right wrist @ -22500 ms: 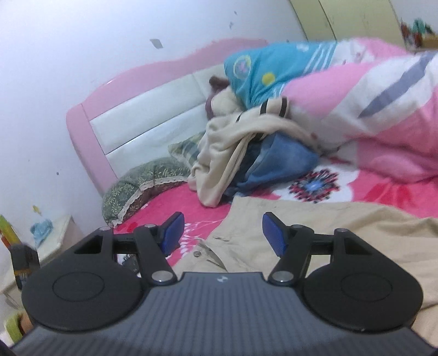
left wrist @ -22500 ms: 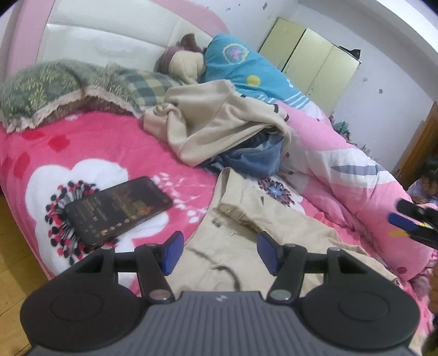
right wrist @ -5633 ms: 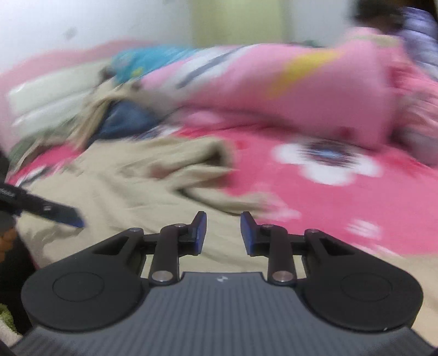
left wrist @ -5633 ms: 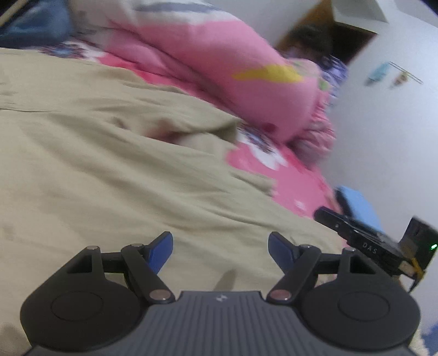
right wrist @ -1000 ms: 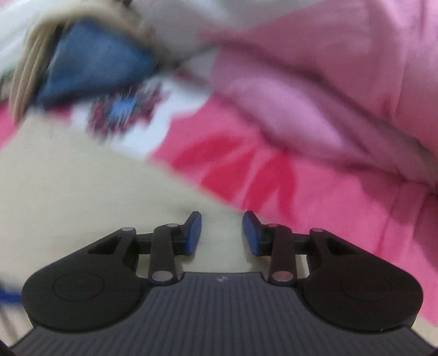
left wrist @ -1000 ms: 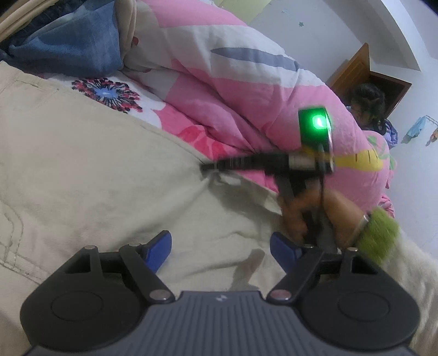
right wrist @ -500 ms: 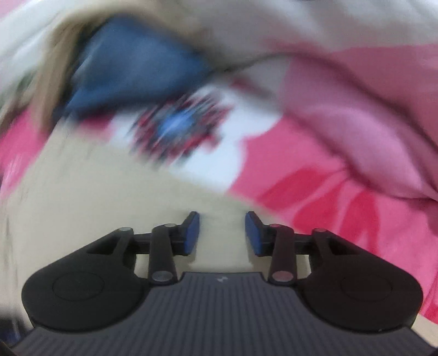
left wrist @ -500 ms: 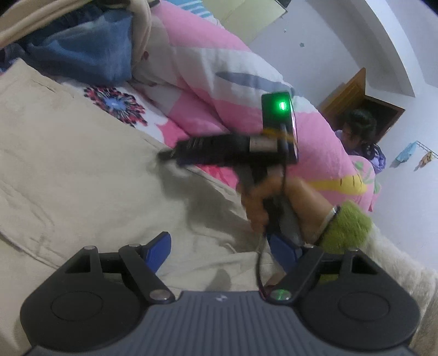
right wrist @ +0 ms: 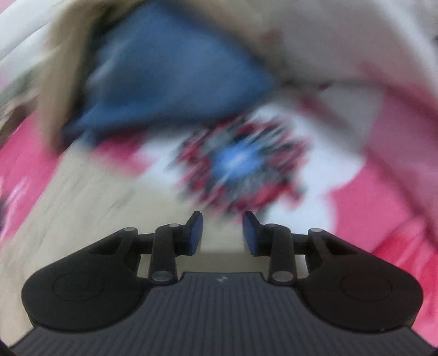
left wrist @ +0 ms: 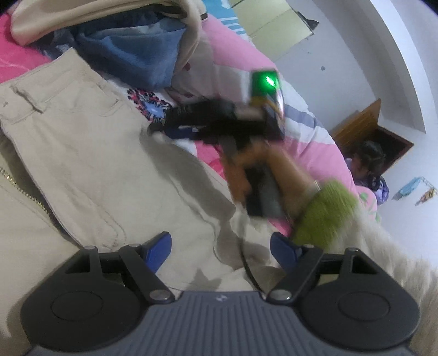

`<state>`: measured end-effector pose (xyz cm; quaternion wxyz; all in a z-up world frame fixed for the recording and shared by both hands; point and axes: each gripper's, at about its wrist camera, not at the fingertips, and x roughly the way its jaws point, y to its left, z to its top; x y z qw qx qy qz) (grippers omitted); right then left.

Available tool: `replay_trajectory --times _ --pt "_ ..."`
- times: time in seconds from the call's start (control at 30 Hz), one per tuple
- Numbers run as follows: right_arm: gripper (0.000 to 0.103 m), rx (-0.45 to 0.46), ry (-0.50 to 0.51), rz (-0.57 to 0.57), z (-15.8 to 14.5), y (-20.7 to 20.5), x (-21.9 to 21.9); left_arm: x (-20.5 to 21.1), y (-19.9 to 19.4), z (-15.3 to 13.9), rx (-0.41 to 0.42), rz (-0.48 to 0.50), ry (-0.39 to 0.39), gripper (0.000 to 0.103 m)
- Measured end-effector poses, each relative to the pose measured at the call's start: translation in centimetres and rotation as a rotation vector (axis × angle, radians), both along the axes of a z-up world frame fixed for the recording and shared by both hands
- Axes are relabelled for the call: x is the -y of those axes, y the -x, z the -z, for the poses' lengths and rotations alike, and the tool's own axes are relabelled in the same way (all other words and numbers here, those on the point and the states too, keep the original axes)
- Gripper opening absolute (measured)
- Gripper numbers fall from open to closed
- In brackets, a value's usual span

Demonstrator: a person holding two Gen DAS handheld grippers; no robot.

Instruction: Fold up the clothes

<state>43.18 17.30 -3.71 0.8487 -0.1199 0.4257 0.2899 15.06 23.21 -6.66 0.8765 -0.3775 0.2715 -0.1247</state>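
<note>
Left wrist view: left tool (left wrist: 220, 245) wide open, blue pads far apart, nothing between them, hovering over beige trousers (left wrist: 82, 153) spread flat on the bed, waistband and belt loop toward upper left, brass zipper (left wrist: 16, 180) at the left edge. Beyond the trousers, blue garment (left wrist: 131, 52) heaped under a cream garment (left wrist: 90, 13), both at the head end. Pink-and-white quilt (left wrist: 235, 63) bunched along the far side. Flower print of the bedsheet (left wrist: 149, 102) showing just past the trouser edge. Right tool (left wrist: 161, 127) blurred, reaching in from the right, tips at the far edge of the trousers near the flower print, green light (left wrist: 269, 80) lit on its top; held by a hand (left wrist: 262, 169) with a green cuff (left wrist: 325, 210) and fluffy white sleeve. Seated person (left wrist: 369, 161) in the background by a wooden door.

Right wrist view: heavily motion-blurred. Right tool (right wrist: 222, 232) part open, a modest gap between the blue pads, nothing visibly gripped. Beige trousers (right wrist: 90, 197) at lower left, flower print (right wrist: 238, 164) straight ahead, blue garment (right wrist: 169, 68) above it, pink bedsheet at right
</note>
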Motion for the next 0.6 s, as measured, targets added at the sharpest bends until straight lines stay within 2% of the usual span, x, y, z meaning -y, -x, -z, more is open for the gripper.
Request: replay_trajectory --times 0.1,0.17,0.27,0.33,0.4,0.47,0.6 --pt "0.032 0.038 -0.026 0.136 -3.2 -0.6 3.6 -0.2 0.1 0.0 0.007 0.013 -0.005 0.081" --pt "0.033 0.089 -0.071 0.175 -6.3 1.8 8.3 -0.4 0.2 -0.1 0.009 0.014 0.0 0.081" --pt "0.034 0.157 -0.097 0.26 -10.7 6.4 18.1 -0.6 0.2 -0.1 0.008 0.01 0.009 0.081" --pt "0.035 0.173 -0.104 0.359 -12.3 10.1 25.8 -0.5 0.2 -0.2 0.011 0.005 -0.002 0.081" --pt "0.037 0.18 -0.087 0.471 -12.2 13.4 32.4 -0.2 0.4 -0.6 0.021 -0.003 -0.025 0.081" --pt "0.044 0.166 -0.087 0.597 -11.6 17.0 38.8 0.4 0.5 -1.0 0.037 0.002 -0.062 0.081" --pt "0.049 0.072 -0.199 0.894 -8.2 23.5 50.9 3.5 0.2 -1.9 0.07 0.106 -0.138 0.081"
